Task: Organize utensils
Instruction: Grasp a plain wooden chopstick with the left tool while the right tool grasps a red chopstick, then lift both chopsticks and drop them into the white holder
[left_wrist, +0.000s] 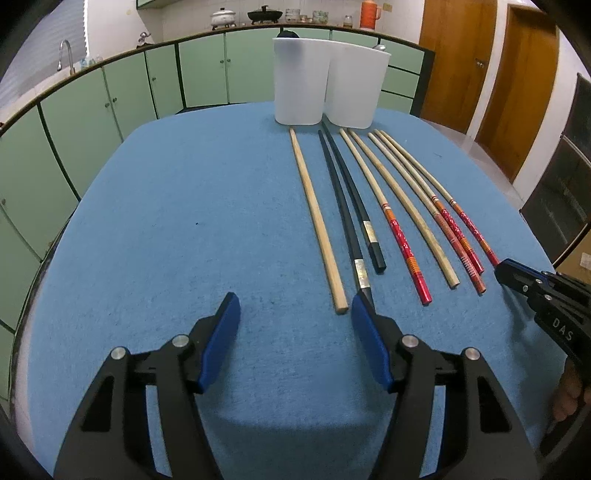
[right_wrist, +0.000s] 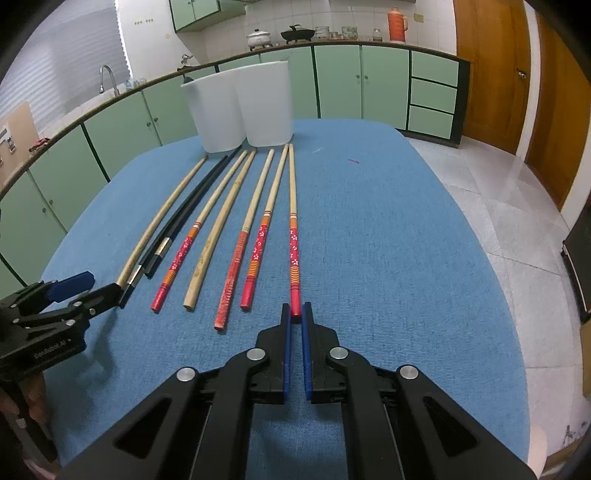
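Observation:
Several chopsticks lie side by side on the blue table (left_wrist: 184, 221): plain wooden ones (left_wrist: 317, 218), two black ones (left_wrist: 347, 206) and red-handled ones (left_wrist: 400, 240). Two white plastic cups (left_wrist: 301, 81) (right_wrist: 266, 103) stand at their far tips. My left gripper (left_wrist: 295, 314) is open, just before the near ends of a wooden and a black chopstick. My right gripper (right_wrist: 294, 314) is nearly closed around the red end of the rightmost red-handled chopstick (right_wrist: 293, 254), which lies on the table.
Green kitchen cabinets (left_wrist: 110, 107) and a counter with pots run behind the table. Wooden doors (left_wrist: 517, 81) stand at the right. Tiled floor (right_wrist: 517, 192) lies past the table's right edge.

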